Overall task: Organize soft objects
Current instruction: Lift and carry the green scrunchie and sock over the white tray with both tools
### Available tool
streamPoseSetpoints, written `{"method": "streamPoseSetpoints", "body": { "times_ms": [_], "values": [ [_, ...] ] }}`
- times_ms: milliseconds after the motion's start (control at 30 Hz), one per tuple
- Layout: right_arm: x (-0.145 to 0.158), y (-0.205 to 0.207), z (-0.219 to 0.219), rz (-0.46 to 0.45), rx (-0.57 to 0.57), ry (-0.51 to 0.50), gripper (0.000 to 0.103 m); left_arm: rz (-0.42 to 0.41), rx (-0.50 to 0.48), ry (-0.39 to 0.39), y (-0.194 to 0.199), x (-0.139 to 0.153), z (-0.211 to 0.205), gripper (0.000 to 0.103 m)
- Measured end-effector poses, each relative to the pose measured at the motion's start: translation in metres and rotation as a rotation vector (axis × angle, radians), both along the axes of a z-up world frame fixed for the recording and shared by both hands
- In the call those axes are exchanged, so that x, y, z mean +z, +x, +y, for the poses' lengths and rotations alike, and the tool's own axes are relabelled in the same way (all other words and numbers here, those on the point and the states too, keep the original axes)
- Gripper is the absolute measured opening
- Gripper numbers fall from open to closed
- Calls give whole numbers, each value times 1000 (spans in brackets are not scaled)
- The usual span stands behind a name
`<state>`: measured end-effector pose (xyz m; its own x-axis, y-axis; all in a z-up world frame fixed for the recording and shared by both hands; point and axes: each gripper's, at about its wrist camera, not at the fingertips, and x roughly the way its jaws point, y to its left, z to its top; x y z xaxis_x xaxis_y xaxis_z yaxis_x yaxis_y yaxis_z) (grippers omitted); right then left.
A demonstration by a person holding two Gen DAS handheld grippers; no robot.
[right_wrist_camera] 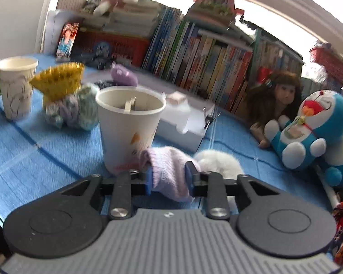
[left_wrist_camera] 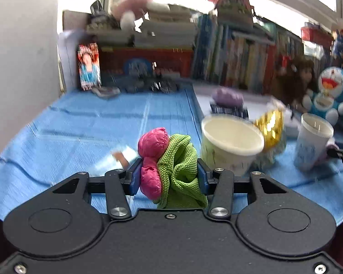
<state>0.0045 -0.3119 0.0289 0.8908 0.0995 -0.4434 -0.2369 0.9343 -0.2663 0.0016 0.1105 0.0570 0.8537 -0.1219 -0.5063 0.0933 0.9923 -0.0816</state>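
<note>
My left gripper is shut on a green knitted cloth bundled with a pink puffy piece, held above the blue table cover. A cream paper cup stands just right of it and a white cup farther right. My right gripper is shut on a pale lilac knitted sock, right beside the white cup. A white fluffy item lies behind it. The cream cup stands far left. A gold-topped soft bundle sits between the cups.
A white box lies behind the near cup, with a purple soft item beyond. A doll and a blue Doraemon plush sit at the right. Books line the back. A card leans at back left.
</note>
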Motion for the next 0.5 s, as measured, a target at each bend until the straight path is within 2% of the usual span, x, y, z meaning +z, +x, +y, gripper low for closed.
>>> {"method": "streamPoseSetpoints", "body": {
  "times_ms": [133, 167, 367, 433, 467, 500],
  "values": [
    [15, -3, -7, -46, -35, 39, 24, -51, 23, -3, 5, 23, 8, 45],
    [18, -3, -9, -54, -46, 50, 16, -57, 26, -6, 6, 27, 10, 45],
    [34, 0, -14, -57, -52, 59, 16, -61, 7, -51, 24, 49, 13, 45],
    [31, 1, -14, -30, -35, 71, 21, -68, -4, -47, 26, 52, 10, 45],
    [29, 1, -15, -9, -23, 82, 37, -72, -11, -43, 26, 52, 7, 45],
    [26, 1, -15, 6, -14, 88, 41, -73, -20, -38, 26, 52, 4, 45]
  ]
}}
